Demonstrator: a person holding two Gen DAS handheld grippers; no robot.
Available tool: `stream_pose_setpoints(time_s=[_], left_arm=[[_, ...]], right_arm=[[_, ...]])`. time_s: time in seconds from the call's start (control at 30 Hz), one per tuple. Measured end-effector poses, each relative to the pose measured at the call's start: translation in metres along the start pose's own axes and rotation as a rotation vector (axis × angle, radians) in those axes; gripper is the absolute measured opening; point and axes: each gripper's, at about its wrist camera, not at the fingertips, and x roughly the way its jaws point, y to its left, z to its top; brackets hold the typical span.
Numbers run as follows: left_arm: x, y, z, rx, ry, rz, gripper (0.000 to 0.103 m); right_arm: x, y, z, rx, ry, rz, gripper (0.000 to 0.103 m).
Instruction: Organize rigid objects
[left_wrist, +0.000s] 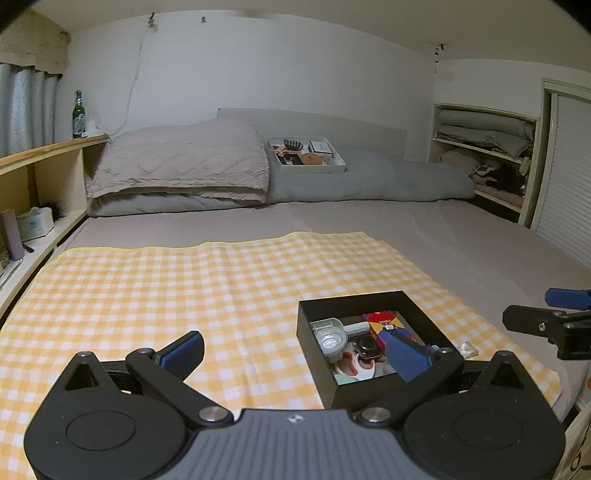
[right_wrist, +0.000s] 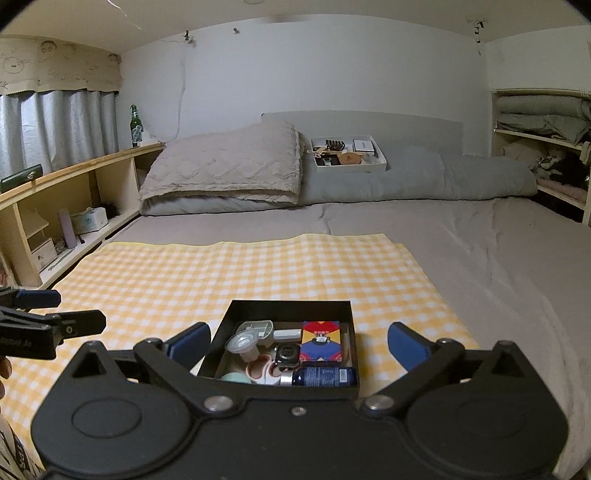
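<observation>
— Starting from the right hand-held gripper (right_wrist: 297, 345): how do its jaws stand?

— Spread wide, with nothing pressed between the blue pads (right_wrist: 406, 345). They straddle the near part of the black box (right_wrist: 347, 314), one on each side of it, not visibly touching its walls.

— And the left hand-held gripper (left_wrist: 295, 352)?

— Wide too, holding nothing. Its left pad hangs over the bare checked cloth (left_wrist: 147, 288); its right pad overlaps the box's near right corner in its own view, though I cannot tell whether it touches.

— Where is the box?

— On the yellow-and-white checked cloth, spread over the near part of the bed (right_wrist: 498, 258), toward the cloth's near right corner.

— What lies in it?

— A clear plastic scoop-like piece (right_wrist: 243, 338), a small black watch (right_wrist: 286, 354), a colourful red, yellow and blue packet (right_wrist: 320, 341), a dark blue bottle (right_wrist: 321, 376) lying on its side along the near wall, and something pink and white (right_wrist: 260, 369) beside it.

— Anything outside it?

— A small pale scrap (left_wrist: 467, 349) lies on the cloth just right of the box.

— Farther out?

— At the head of the bed, a folded beige quilt (right_wrist: 225, 166) toward the left, and a white tray (right_wrist: 349, 166) of small items beside it on grey bedding. A green bottle (right_wrist: 135, 127) stands on the wooden shelf along the bed's left edge.
</observation>
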Motion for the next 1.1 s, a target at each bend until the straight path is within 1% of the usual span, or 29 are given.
stream_pose_setpoints(time_s=[0.13,0.5,1.1], left_arm=[[-0.004,0.001,-0.005,-0.001,-0.001,0.013,0.103],[-0.009,-0.007,-0.011,0.007,0.000,0.005,0.103],[-0.009,-0.008,-0.010,0.008,0.003,0.011,0.103]], right_arm=[[-0.005,0.006,-0.006,-0.018,-0.008,-0.002,0.103],[-0.010,0.006,-0.016,-0.032,-0.005,-0.044,0.103],[-0.010,0.007,-0.017,-0.038,0.000,-0.038,0.103]])
